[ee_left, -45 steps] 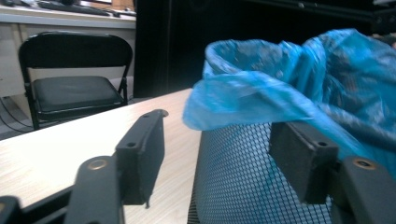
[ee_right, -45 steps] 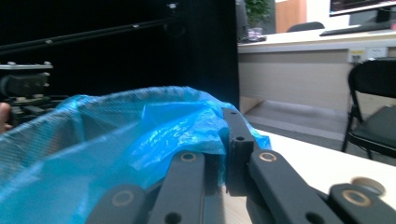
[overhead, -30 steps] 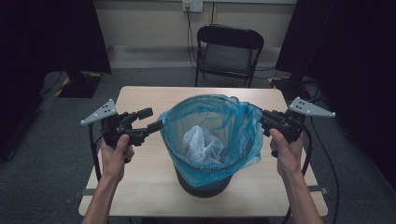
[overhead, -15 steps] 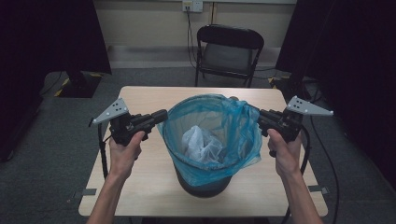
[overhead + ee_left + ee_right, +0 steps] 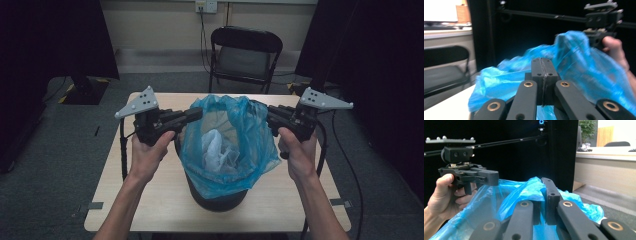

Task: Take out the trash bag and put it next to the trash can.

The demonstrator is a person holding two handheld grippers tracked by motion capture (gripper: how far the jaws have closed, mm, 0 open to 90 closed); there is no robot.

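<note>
A blue plastic bag (image 5: 235, 150) lines a black bin (image 5: 217, 199) on the wooden table (image 5: 135, 200). White crumpled material (image 5: 214, 145) lies inside the bag. My left gripper (image 5: 198, 114) is shut on the bag's left rim, and its jaws (image 5: 541, 61) meet with the blue film (image 5: 579, 65) bunched just beyond them. My right gripper (image 5: 270, 116) is shut on the right rim, where blue plastic (image 5: 529, 190) is wedged between its jaws (image 5: 542, 187). Both rims are held above the bin's edge. The left gripper (image 5: 486, 176) faces it across the bag.
A black folding chair (image 5: 245, 50) stands behind the table's far edge. Dark curtains hang on both sides. Cables trail from both grippers down past the table's sides. Bare tabletop lies to the left and right of the bin.
The left gripper went from open beside the rim to shut on it. Both hands then rose, lifting the bag's rim off the bin's edge.
</note>
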